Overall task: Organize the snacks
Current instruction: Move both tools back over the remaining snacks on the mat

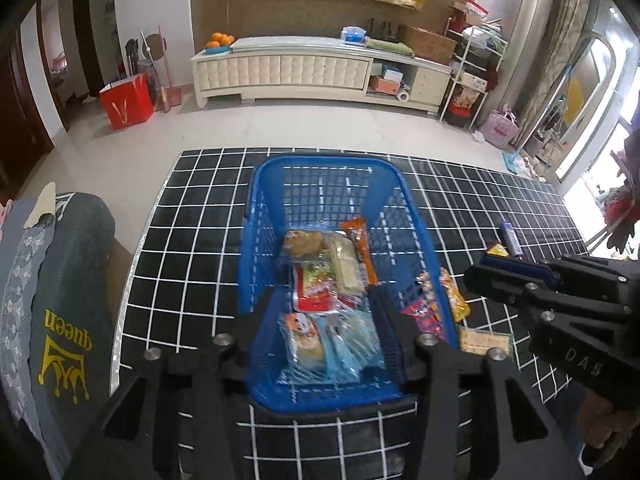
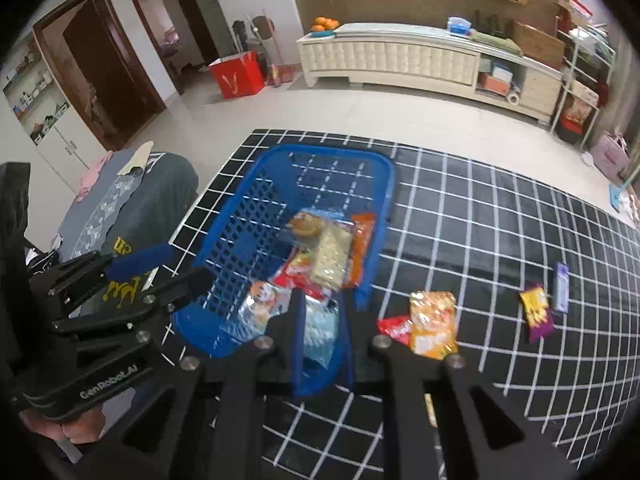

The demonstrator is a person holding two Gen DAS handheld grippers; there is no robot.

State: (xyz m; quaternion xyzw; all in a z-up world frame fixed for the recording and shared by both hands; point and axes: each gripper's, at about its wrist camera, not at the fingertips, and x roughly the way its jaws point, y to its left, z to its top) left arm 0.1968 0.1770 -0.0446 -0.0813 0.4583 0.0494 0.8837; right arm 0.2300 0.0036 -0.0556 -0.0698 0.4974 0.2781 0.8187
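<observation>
The blue basket (image 1: 256,216) sits on the black grid-patterned table (image 1: 192,264), well in from the far edge, with open checked surface on its right side. Snack packets (image 1: 320,280) pile inside it, overlapping so their labels are hard to read. The left gripper (image 1: 320,328) hovers above the basket's near end, jaws parted, nothing between them. The right gripper (image 2: 322,308) hangs over the basket's near right corner, jaws drawn close together and empty as far as I can tell, its own fingers hiding the rim below. Loose on the table: an orange packet (image 2: 434,324) overlapping a red packet (image 2: 394,328), then a purple-and-yellow packet (image 2: 538,314) and a thin purple stick (image 2: 562,286), apart.
</observation>
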